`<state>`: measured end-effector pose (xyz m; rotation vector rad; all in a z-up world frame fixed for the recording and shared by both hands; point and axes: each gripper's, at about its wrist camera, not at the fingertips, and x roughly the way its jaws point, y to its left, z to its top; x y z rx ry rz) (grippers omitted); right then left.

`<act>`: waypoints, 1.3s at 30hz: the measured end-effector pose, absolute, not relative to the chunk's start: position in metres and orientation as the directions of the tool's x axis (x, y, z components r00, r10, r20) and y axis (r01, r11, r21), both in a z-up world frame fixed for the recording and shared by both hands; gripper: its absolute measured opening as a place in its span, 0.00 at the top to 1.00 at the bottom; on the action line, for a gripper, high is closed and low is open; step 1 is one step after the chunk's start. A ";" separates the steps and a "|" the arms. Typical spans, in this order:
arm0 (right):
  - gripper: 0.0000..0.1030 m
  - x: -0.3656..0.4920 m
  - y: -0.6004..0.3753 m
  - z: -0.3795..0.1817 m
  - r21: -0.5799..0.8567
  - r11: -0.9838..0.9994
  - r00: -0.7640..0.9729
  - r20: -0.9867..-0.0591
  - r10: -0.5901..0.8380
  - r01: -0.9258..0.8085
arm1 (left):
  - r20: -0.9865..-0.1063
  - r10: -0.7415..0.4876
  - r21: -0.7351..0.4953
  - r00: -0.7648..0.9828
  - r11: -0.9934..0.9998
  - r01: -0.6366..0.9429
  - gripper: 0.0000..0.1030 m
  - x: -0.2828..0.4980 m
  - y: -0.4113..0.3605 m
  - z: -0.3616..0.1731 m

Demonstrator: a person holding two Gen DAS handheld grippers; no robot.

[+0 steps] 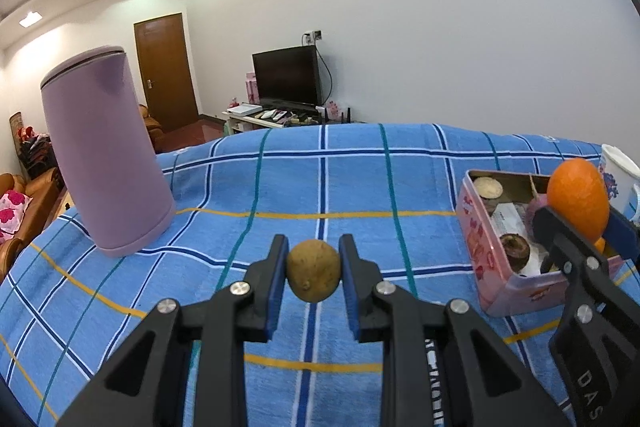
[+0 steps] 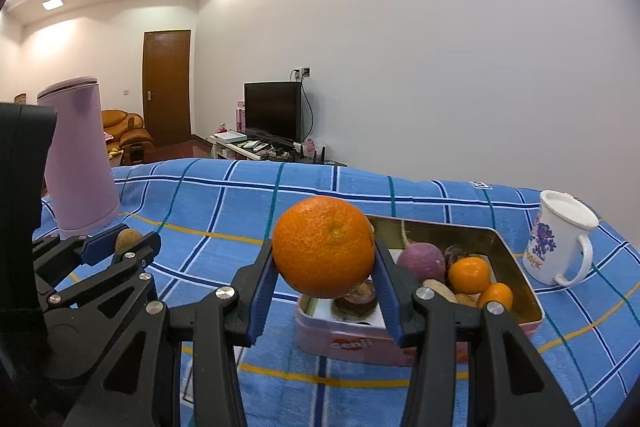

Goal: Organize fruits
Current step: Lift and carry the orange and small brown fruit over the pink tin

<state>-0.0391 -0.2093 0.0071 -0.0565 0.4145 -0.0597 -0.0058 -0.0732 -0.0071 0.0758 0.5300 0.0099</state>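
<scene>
My left gripper is shut on a small brown fruit and holds it above the blue checked cloth; it also shows in the right wrist view. My right gripper is shut on a large orange and holds it over the near left end of the pink tin box. The orange and box show at the right of the left wrist view. Inside the box lie a purple round fruit, small oranges and some brown items.
A tall lilac canister stands at the back left of the cloth, also in the right wrist view. A white printed mug stands right of the box. The blue cloth covers the table. A TV and a door lie beyond.
</scene>
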 end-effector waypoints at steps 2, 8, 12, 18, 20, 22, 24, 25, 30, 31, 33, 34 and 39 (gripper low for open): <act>0.53 -0.041 -0.213 0.007 -0.071 0.996 0.913 -0.400 -0.075 0.051 | -0.508 0.024 0.074 0.861 0.997 0.016 0.74 -0.007 -0.077 -0.007; 0.53 -0.047 -0.226 0.008 -0.073 0.995 0.912 -0.399 -0.093 0.069 | -0.510 0.006 0.084 0.860 0.995 0.044 0.74 -0.011 -0.093 -0.007; 0.53 -0.050 -0.235 0.008 -0.078 0.994 0.912 -0.397 -0.107 0.082 | -0.515 -0.011 0.074 0.857 0.996 0.057 0.74 -0.012 -0.101 -0.007; 0.53 -0.054 -0.246 0.008 -0.082 0.992 0.911 -0.394 -0.121 0.097 | -0.519 -0.025 0.067 0.854 0.995 0.070 0.74 -0.013 -0.110 -0.007; 0.53 -0.055 -0.250 0.009 -0.083 0.991 0.911 -0.393 -0.126 0.101 | -0.521 -0.032 0.068 0.853 0.995 0.078 0.74 -0.013 -0.114 -0.007; 0.53 -0.056 -0.254 0.009 -0.084 0.991 0.910 -0.393 -0.133 0.109 | -0.521 -0.036 0.070 0.853 0.994 0.085 0.74 -0.013 -0.118 -0.007; 0.53 -0.057 -0.260 0.009 -0.083 0.990 0.909 -0.393 -0.140 0.116 | -0.523 -0.045 0.069 0.851 0.993 0.095 0.74 -0.012 -0.123 -0.007; 0.53 -0.057 -0.262 0.009 -0.083 0.989 0.908 -0.393 -0.143 0.120 | -0.524 -0.049 0.068 0.850 0.993 0.100 0.74 -0.012 -0.125 -0.007; 0.53 -0.058 -0.275 0.009 -0.088 0.986 0.905 -0.392 -0.162 0.139 | -0.519 -0.076 0.070 0.851 0.989 0.130 0.74 -0.014 -0.142 -0.006; 0.53 -0.059 -0.277 0.009 -0.089 0.986 0.905 -0.391 -0.166 0.143 | -0.517 -0.079 0.069 0.852 0.989 0.134 0.74 -0.014 -0.144 -0.006; 0.53 -0.059 -0.282 0.009 -0.091 0.984 0.904 -0.389 -0.177 0.153 | -0.514 -0.089 0.068 0.853 0.987 0.144 0.74 -0.015 -0.150 -0.004; 0.53 -0.060 -0.285 0.009 -0.091 0.983 0.903 -0.389 -0.183 0.160 | -0.514 -0.093 0.067 0.853 0.987 0.149 0.74 -0.014 -0.152 -0.004; 0.53 -0.062 -0.305 0.010 -0.090 0.977 0.895 -0.392 -0.212 0.192 | -0.517 -0.114 0.067 0.848 0.983 0.173 0.74 -0.014 -0.167 -0.005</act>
